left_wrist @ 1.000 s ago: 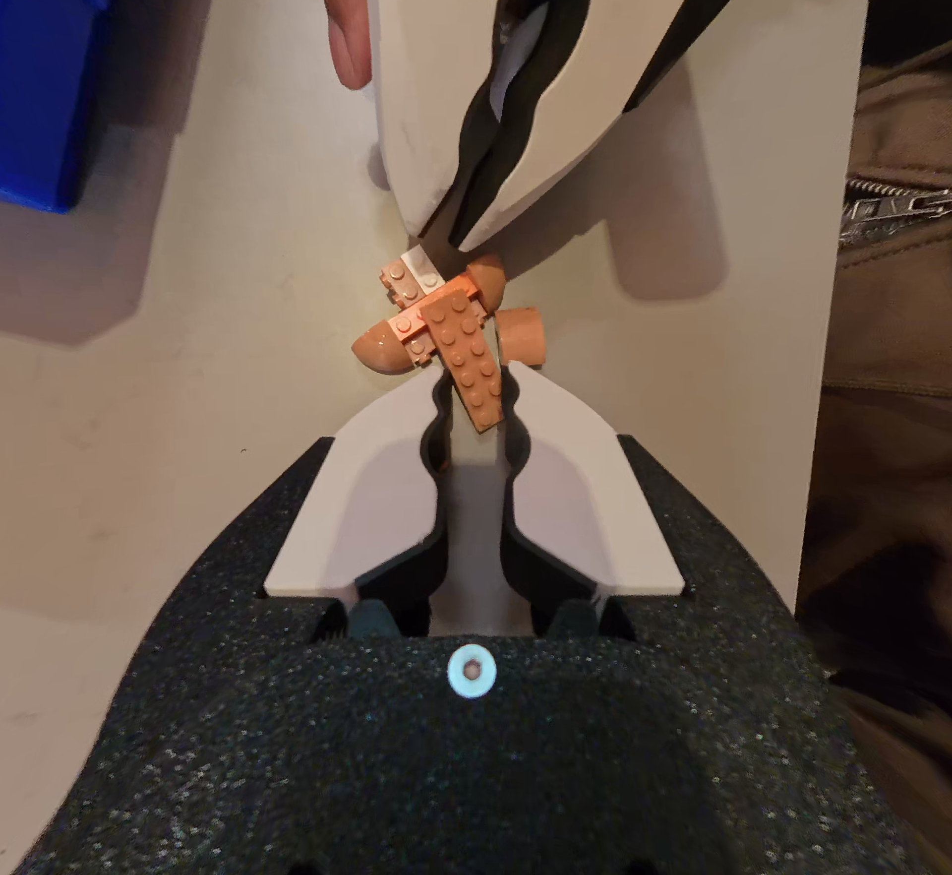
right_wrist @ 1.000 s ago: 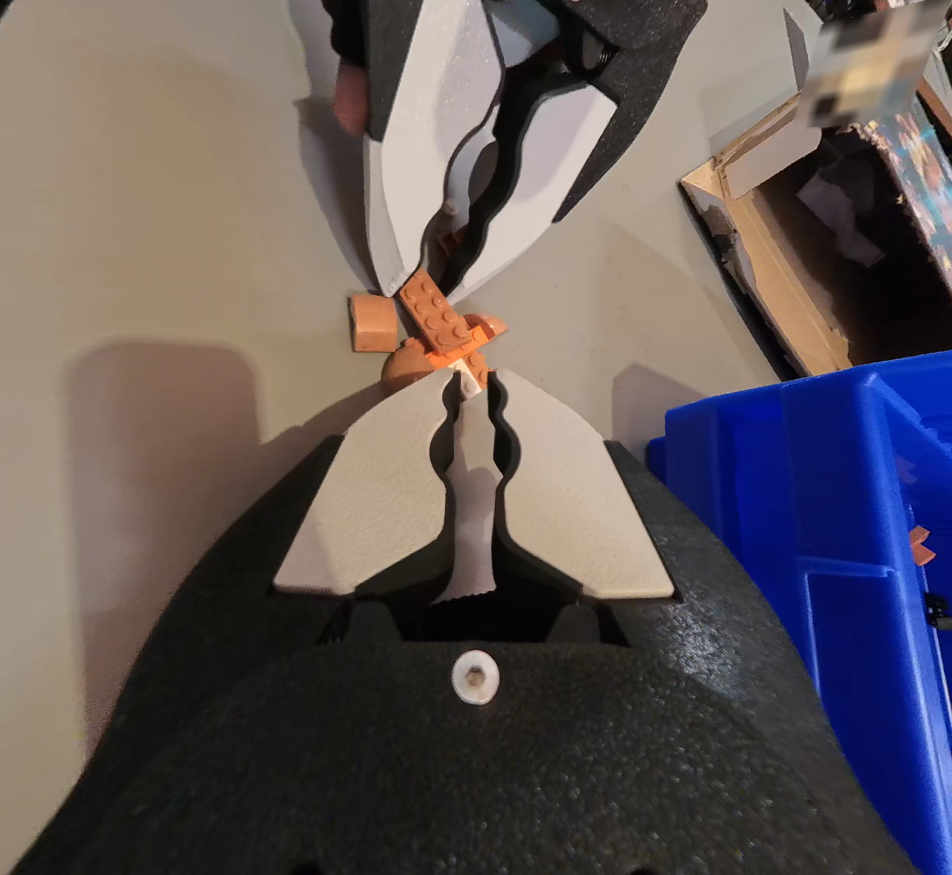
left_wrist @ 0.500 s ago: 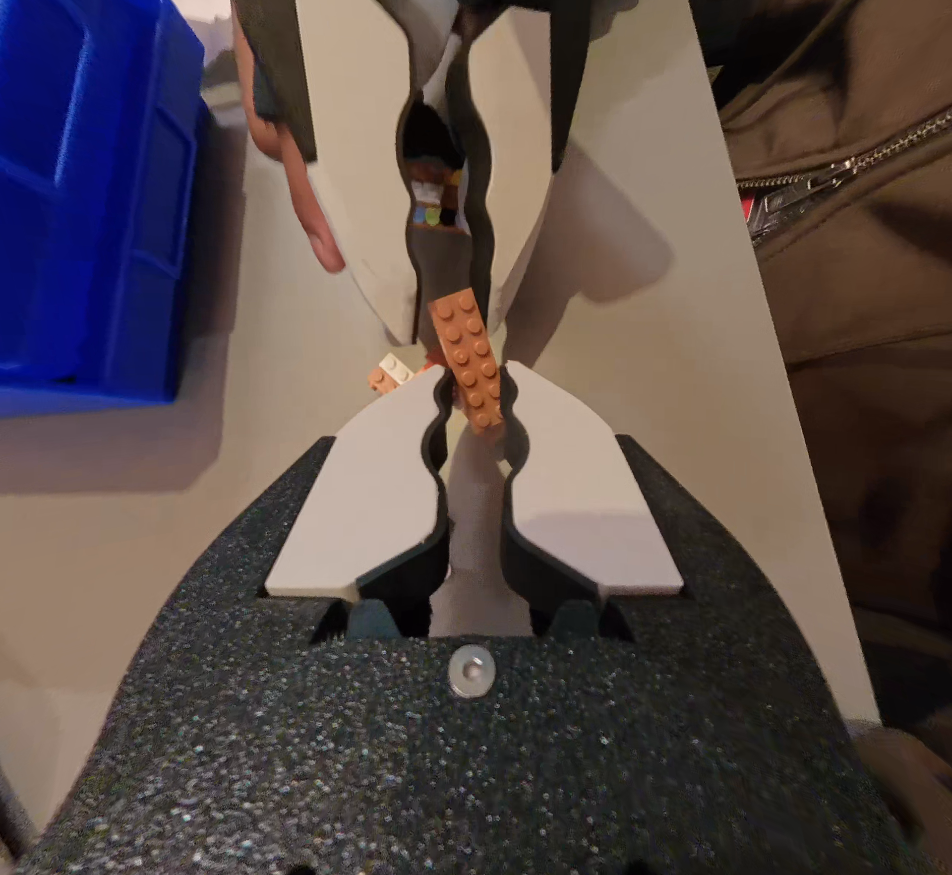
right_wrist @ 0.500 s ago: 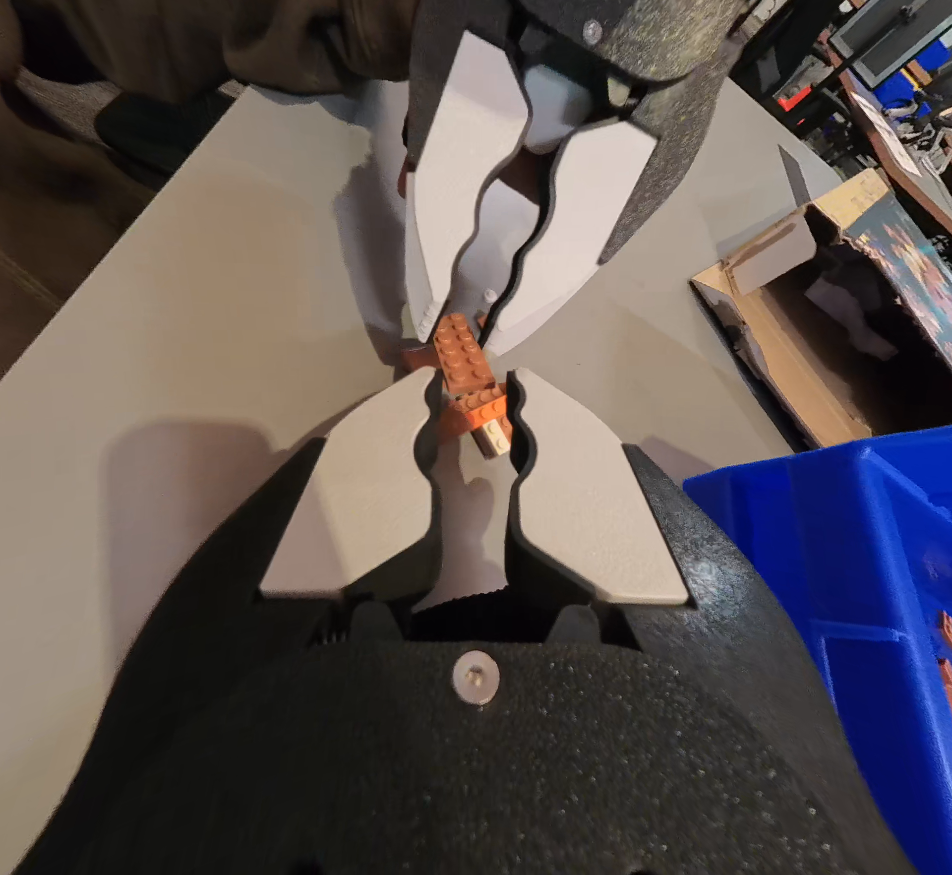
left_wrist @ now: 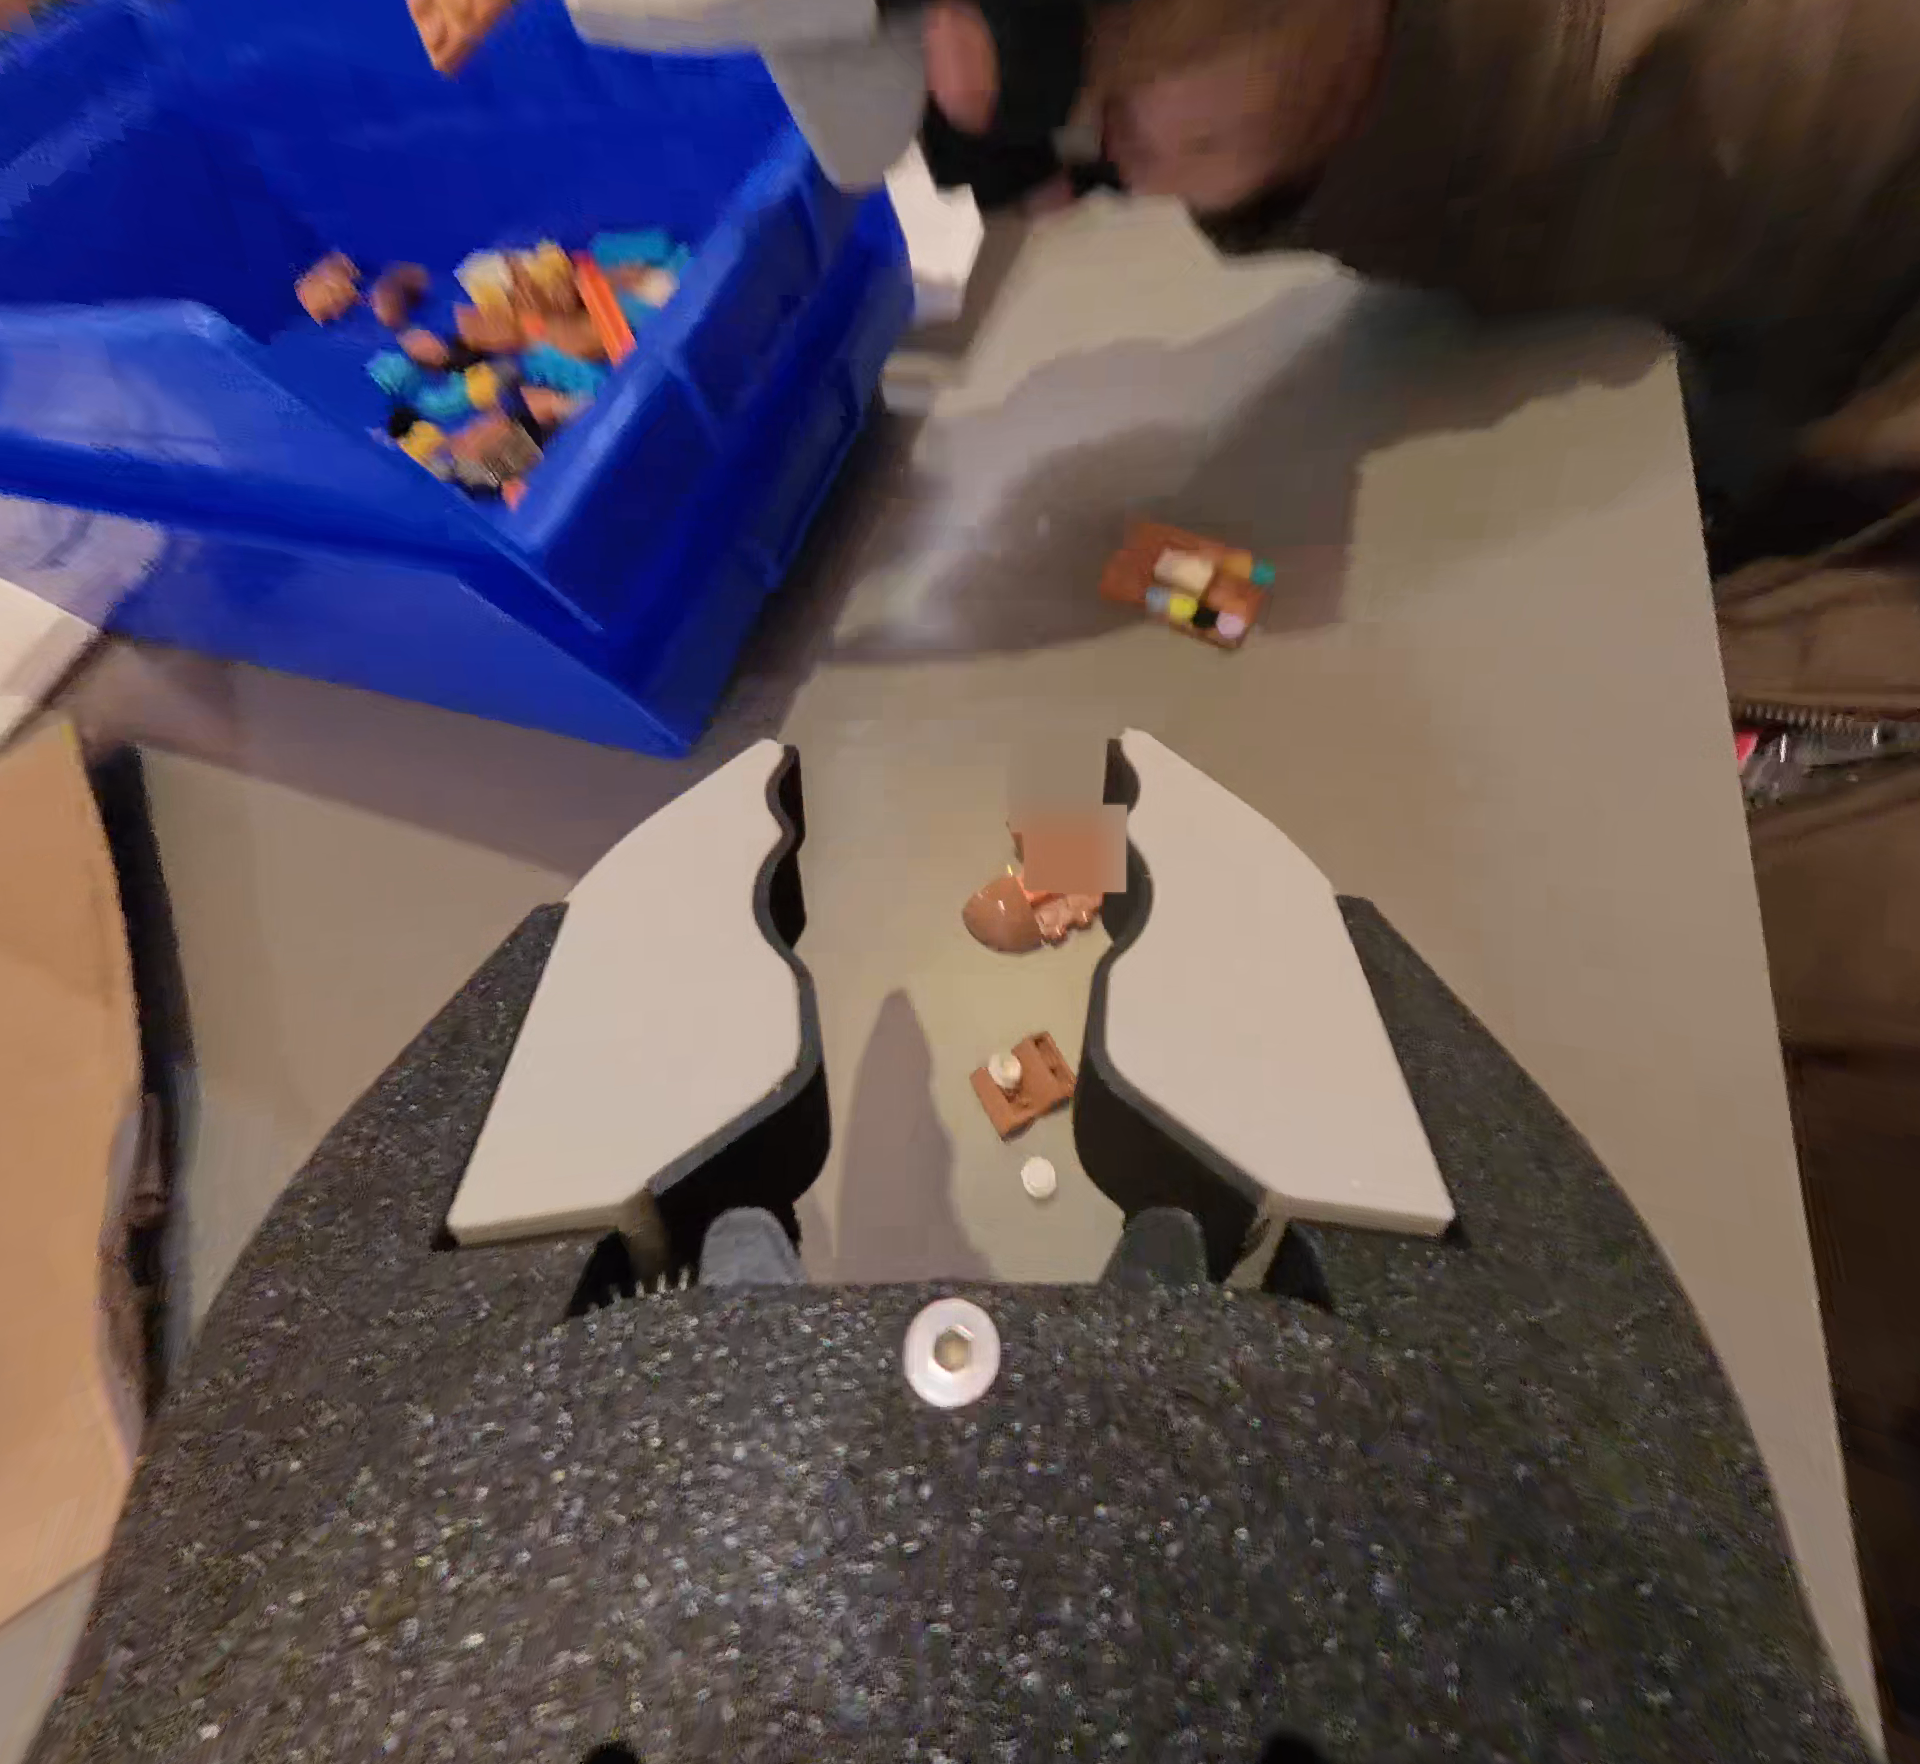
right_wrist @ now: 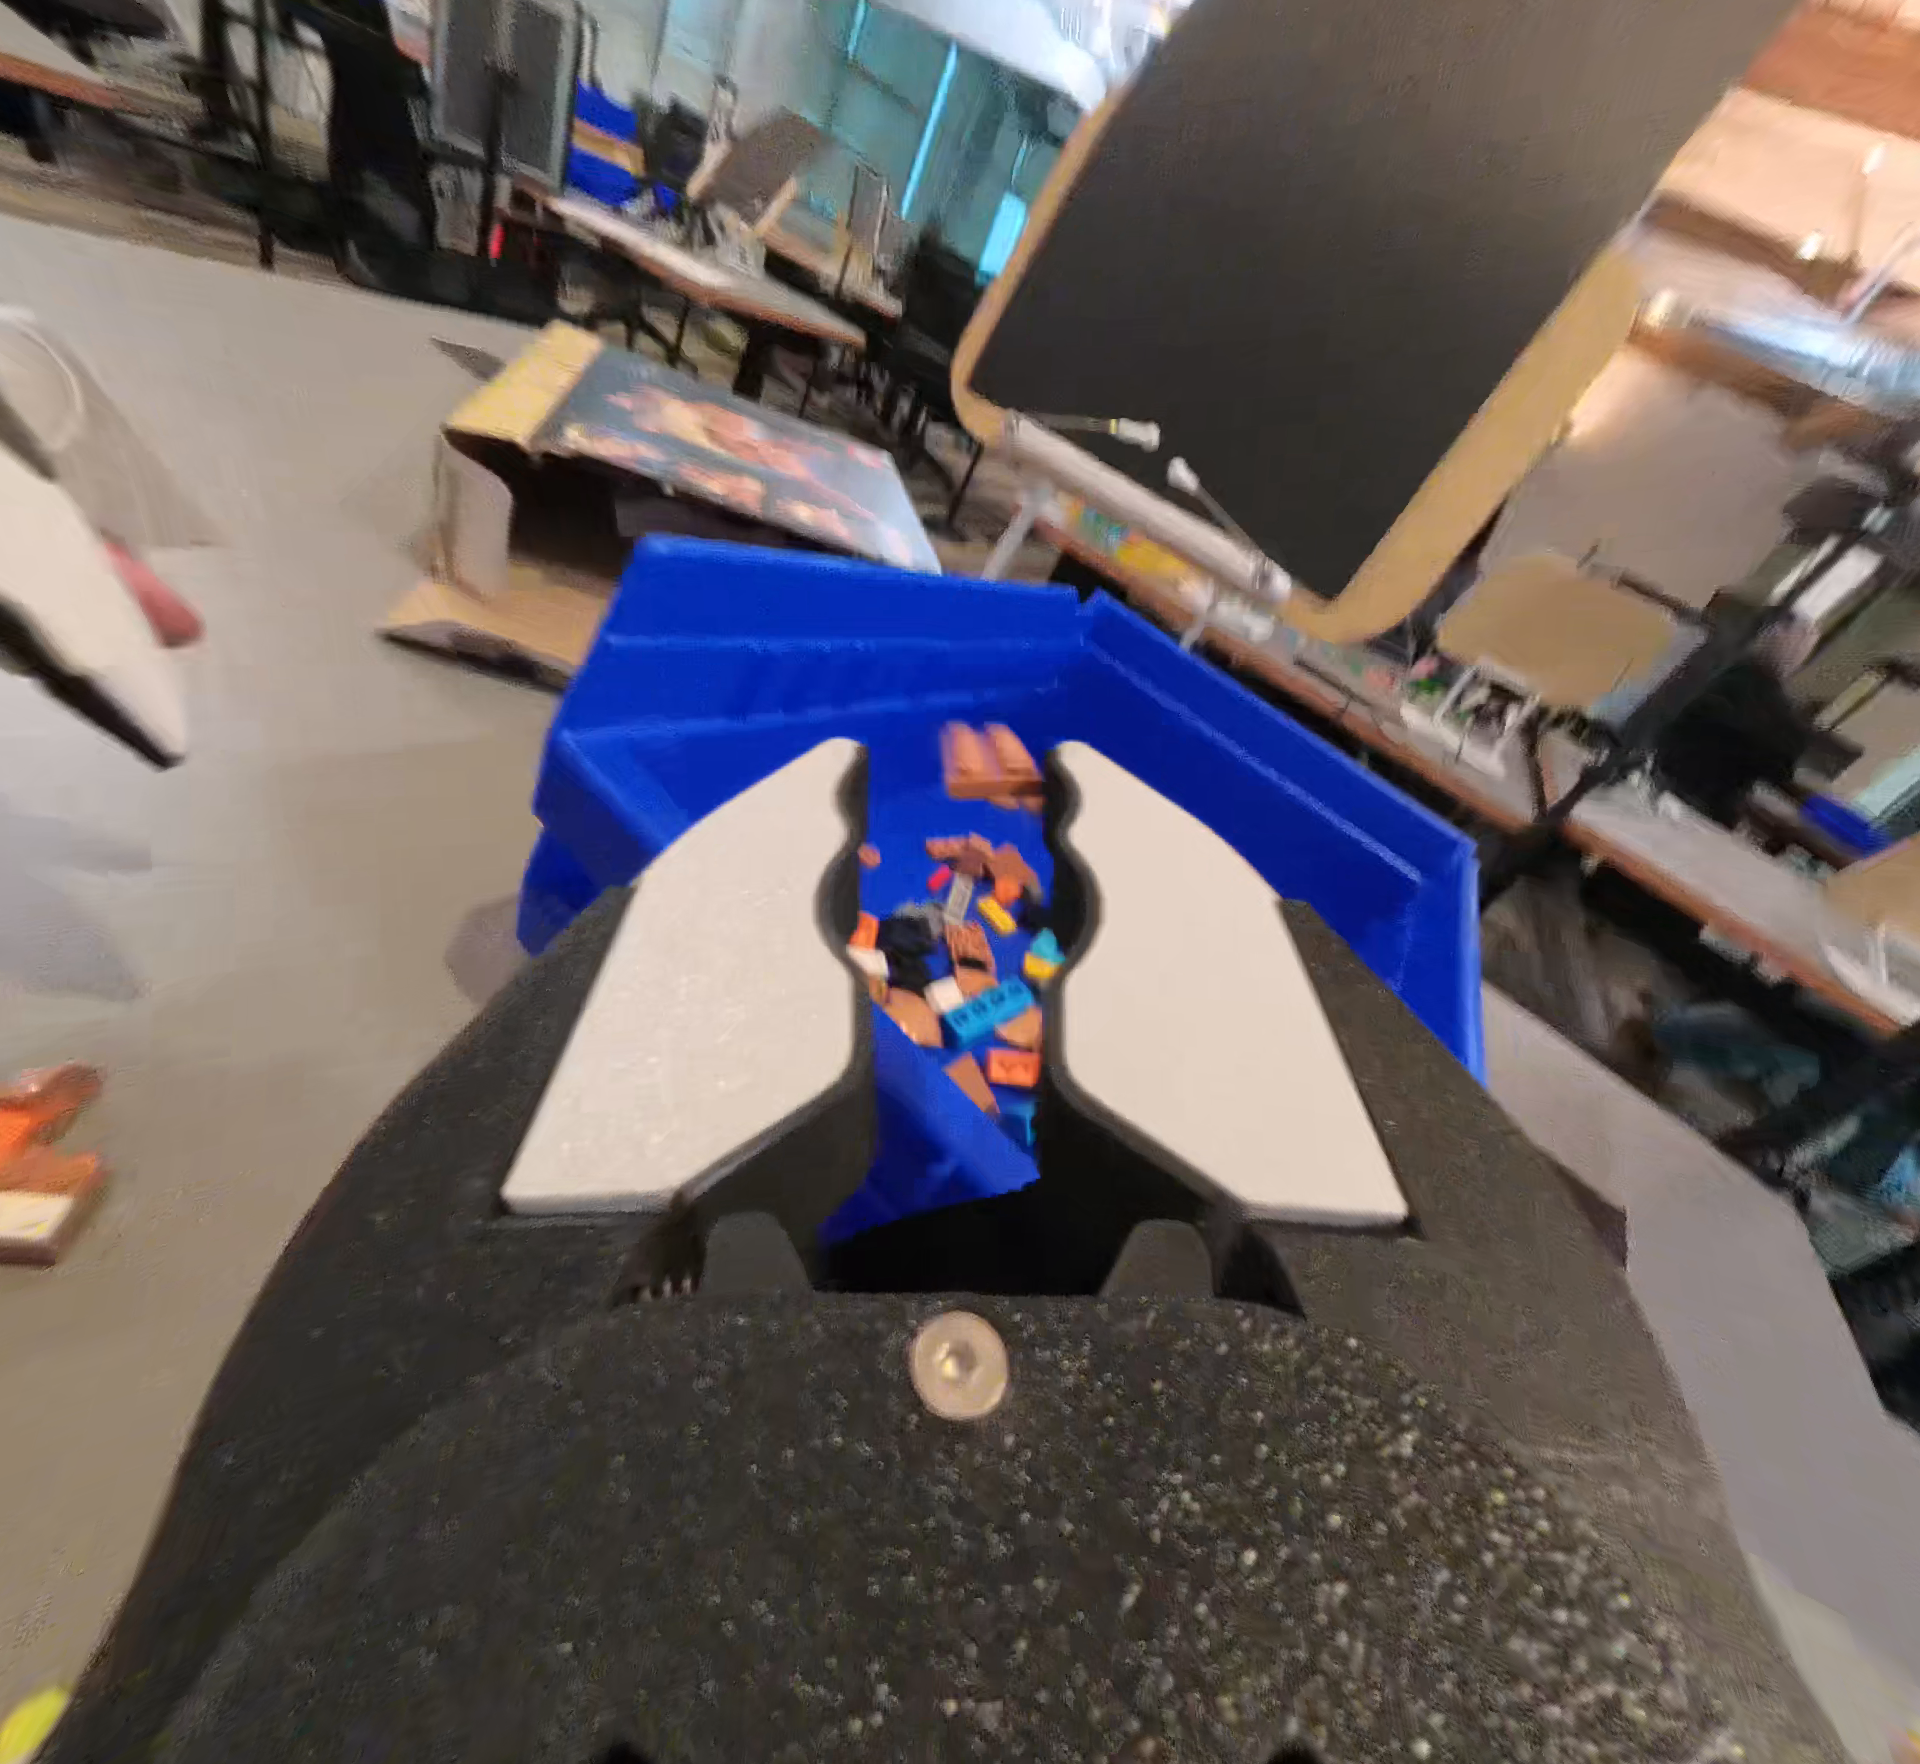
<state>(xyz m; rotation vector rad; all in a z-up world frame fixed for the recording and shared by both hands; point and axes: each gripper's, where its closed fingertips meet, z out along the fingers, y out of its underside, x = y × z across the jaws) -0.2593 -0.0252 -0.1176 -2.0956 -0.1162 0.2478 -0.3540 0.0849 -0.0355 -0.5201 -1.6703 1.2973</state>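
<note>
- Your left gripper [left_wrist: 956, 753] is released, its jaws spread wide and empty, and it hovers above the grey table [left_wrist: 1455, 779].
- Seen between its fingers, on the table below, is a small brick build [left_wrist: 1023, 914] with a rounded tan piece. Part of it is under a mosaic patch.
- Nearer to you lie a brown plate with a white stud on it [left_wrist: 1023, 1086] and a loose white round stud [left_wrist: 1037, 1177]. The two are apart from each other.
- Farther off on the table sits a brown plate topped with coloured studs [left_wrist: 1190, 584], well clear of both grippers.
- Your right gripper [right_wrist: 956, 748] is also released, with its jaws apart, and it points into the blue bin [right_wrist: 1247, 758].
- An orange studded plate [right_wrist: 992, 764] shows just beyond its fingertips, above the loose bricks [right_wrist: 977, 976] in the bin. It is narrower than the gap, and blur hides whether it touches either finger.
- These pieces look light, stiff and smooth-sided, so they would likely slip or pivot if pinched at a corner.
- The long flat edges of a plate look like the surest hold.
- The small brick build probably comes apart under a twist, so its widest solid part seems the safest grip.
- A cardboard box [right_wrist: 499, 509] lies behind the bin.
</note>
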